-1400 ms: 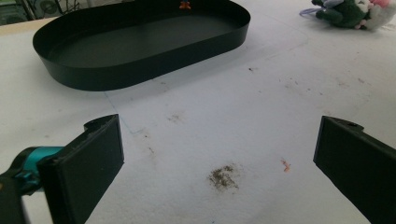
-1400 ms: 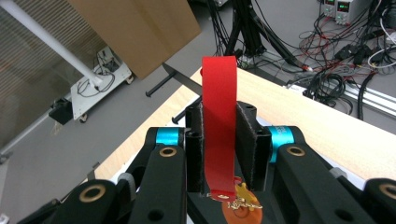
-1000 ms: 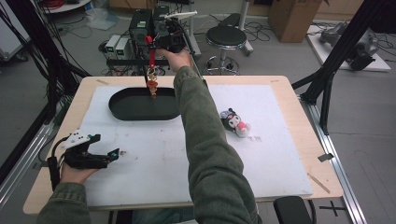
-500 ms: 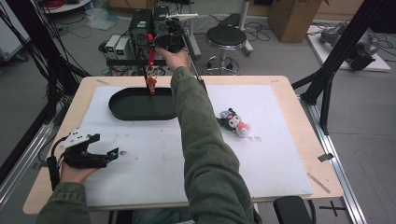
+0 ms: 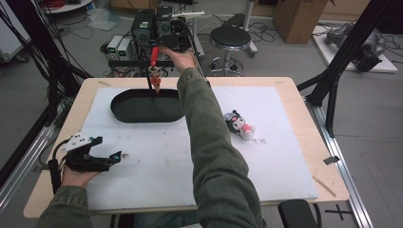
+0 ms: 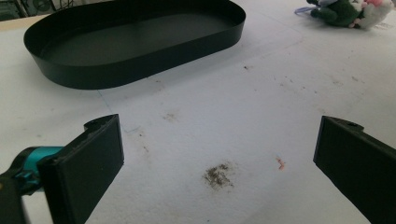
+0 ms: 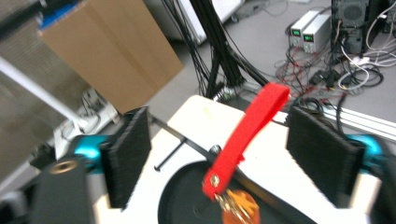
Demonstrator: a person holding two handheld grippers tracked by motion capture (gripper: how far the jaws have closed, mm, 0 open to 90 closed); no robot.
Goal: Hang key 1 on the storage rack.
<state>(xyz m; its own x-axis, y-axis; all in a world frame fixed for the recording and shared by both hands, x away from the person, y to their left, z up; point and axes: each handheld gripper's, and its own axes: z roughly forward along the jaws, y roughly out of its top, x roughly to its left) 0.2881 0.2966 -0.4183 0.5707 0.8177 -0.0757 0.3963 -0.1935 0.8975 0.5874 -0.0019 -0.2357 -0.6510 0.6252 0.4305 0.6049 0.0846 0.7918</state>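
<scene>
A red strap [image 5: 154,55] with an orange charm [image 5: 156,86] on its lower end hangs over the far rim of the black oval tray [image 5: 119,111]. My right gripper [image 5: 159,46] is raised above that rim. Its jaws have just been opening. In the right gripper view the red strap [image 7: 247,135] stands between the spread pads [image 7: 128,158] and neither pad touches it. My right gripper [image 7: 217,140] is open. My left gripper [image 5: 116,156] rests low on the white mat at the front left, open and empty. Its jaws [image 6: 217,140] face the tray [image 6: 140,60].
A small dark plush toy [image 5: 239,124] lies on the white mat [image 5: 285,156] right of the outstretched sleeve; the left gripper view shows the toy [image 6: 350,11] too. Beyond the table's far edge stand electronics boxes [image 5: 147,26], cables and a stool [image 5: 230,35].
</scene>
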